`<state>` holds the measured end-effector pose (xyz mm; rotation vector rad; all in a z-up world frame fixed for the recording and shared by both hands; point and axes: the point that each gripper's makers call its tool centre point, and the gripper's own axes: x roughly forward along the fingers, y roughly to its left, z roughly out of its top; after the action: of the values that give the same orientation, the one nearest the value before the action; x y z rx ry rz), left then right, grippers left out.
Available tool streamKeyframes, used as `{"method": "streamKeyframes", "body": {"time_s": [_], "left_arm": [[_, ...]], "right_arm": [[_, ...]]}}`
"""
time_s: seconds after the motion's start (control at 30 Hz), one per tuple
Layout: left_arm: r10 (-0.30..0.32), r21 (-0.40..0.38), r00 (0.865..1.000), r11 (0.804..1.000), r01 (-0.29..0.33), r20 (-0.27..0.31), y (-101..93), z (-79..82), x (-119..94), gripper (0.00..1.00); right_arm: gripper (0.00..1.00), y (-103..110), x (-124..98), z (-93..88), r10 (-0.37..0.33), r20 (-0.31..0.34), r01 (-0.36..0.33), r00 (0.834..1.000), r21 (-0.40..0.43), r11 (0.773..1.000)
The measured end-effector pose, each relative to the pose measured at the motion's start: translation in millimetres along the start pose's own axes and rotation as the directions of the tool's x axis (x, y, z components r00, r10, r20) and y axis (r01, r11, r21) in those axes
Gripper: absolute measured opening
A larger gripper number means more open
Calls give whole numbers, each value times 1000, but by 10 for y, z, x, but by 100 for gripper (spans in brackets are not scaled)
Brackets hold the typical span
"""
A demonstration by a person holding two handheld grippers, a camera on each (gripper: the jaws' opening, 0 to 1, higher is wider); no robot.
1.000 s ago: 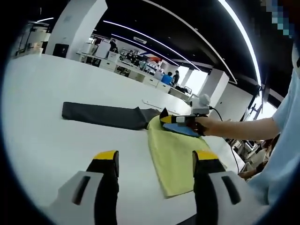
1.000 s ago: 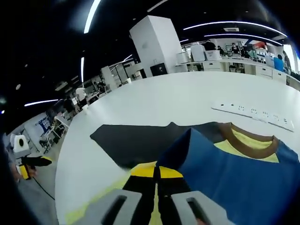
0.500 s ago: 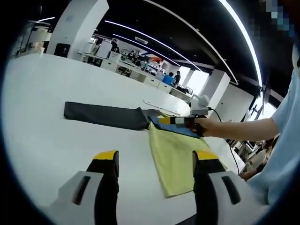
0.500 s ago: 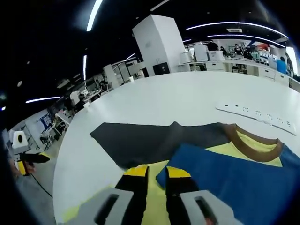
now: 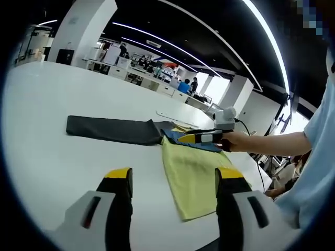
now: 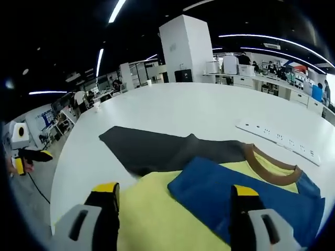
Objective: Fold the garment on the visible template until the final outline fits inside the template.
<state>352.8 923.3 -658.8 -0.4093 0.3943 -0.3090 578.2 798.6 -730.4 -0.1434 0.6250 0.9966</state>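
A: Where does the right gripper (image 6: 174, 201) stand?

B: Its jaws are spread wide with nothing between them, hovering just above the garment (image 6: 209, 193). In the left gripper view the same tool shows at far right, held level in a person's hand (image 5: 234, 141) with the forearm reaching in from the right.

A: And the left gripper (image 5: 174, 180)?

B: Also wide apart and empty, held above bare table (image 5: 57, 157), nearer than the cloth and apart from it.

A: How does the garment lie?

B: Flat on the white table. A blue sleeve (image 6: 246, 196) is folded inward over the yellow body (image 5: 191, 175), the brown collar (image 6: 272, 162) shows beyond it, and a dark grey sleeve (image 5: 112, 129) stretches straight out to the left.

A: So which step is this?

B: I judge one sleeve fold is done and the cloth is free of both tools. The grey sleeve looks like the next part to bring in, which would call for a pinch near its far end and a carry across the body. I cannot make out a template outline in either view, so fit is not yet checkable.

A: Anything else on the table?

B: A white power strip (image 6: 277, 133) lies beyond the collar.
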Motion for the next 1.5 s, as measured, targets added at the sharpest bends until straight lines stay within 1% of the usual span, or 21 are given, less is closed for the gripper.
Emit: {"method": "streamKeyframes", "body": {"time_s": [0.07, 0.17, 0.33, 0.43, 0.63, 0.67, 0.8, 1.03, 1.07, 1.1, 1.17, 1.27, 1.5], "left_arm": [[-7, 6, 1000, 1000, 7, 3, -24, 18, 3, 61], [-13, 5, 1000, 1000, 13, 1, -29, 17, 17, 61], [-24, 16, 1000, 1000, 24, 11, -49, 52, 35, 61], [-31, 21, 999, 999, 31, 13, -47, 62, 47, 61], [-46, 24, 999, 999, 46, 22, -84, 81, 49, 61], [-50, 23, 999, 999, 49, 19, -91, 70, 45, 61], [-59, 26, 998, 998, 59, 17, -115, 58, 32, 61], [-84, 42, 996, 996, 83, 17, -182, 93, 51, 61], [-87, 43, 996, 995, 86, 16, -189, 98, 55, 61], [-89, 45, 996, 995, 88, 16, -197, 106, 57, 61], [-95, 53, 995, 994, 94, 18, -213, 127, 61, 61], [-106, 63, 994, 992, 105, 12, -234, 136, 69, 61], [-118, 73, 993, 990, 118, 2, -213, 129, 76, 61]], "right_arm": [[99, -58, -39, -14, -23, -2, 23, 1000, -9, 1000], [99, -125, -119, -44, -39, -6, 39, 999, 4, 999], [99, -236, -265, -72, -73, -10, 73, 997, 2, 997], [98, -253, -355, -80, -79, -7, 79, 997, 11, 997], [96, -202, -645, -101, -111, 19, 111, 994, 2, 994], [96, -252, -683, -131, -119, 15, 119, 993, 4, 993], [96, -295, -855, -195, -139, 24, 139, 990, 12, 990], [96, -331, -1200, -344, -191, 34, 190, 981, 46, 981], [96, -333, -1261, -366, -201, 33, 199, 979, 61, 978], [96, -333, -1279, -373, -202, 33, 199, 979, 65, 978], [96, -342, -1381, -389, -219, 39, 217, 975, 59, 974], [96, -365, -1536, -428, -243, 41, 239, 969, 73, 968], [96, -401, -1773, -516, -282, 37, 278, 959, 86, 957]]}}
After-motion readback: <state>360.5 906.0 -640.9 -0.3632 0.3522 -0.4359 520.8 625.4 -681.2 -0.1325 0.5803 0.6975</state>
